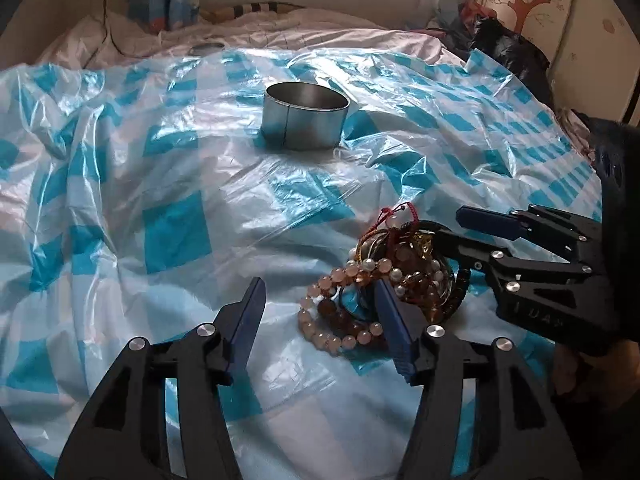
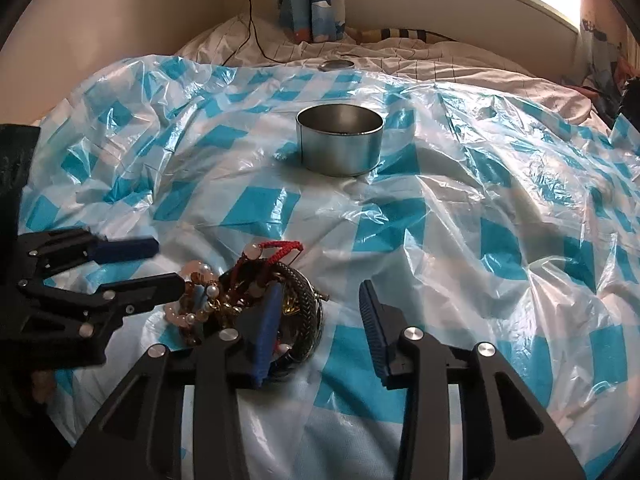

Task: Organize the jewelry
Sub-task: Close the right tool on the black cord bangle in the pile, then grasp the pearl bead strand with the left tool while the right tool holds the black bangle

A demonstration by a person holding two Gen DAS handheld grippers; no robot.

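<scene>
The pile of jewelry [image 1: 384, 276] lies on the checked plastic sheet [image 1: 172, 200] over the bed, between the two tools. The left tool [image 1: 322, 304] stands half open and holds nothing; the pile is at its right finger. The right tool [image 2: 318, 320] is also half open and empty, with the pile at its left finger. The metal tin [image 1: 304, 120] stands well apart, straight ahead.

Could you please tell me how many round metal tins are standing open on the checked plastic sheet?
1. The metal tin stands alone mid-sheet, beyond the jewelry pile. A flat round lid-like disc lies farther back, past the sheet's edge.
</scene>
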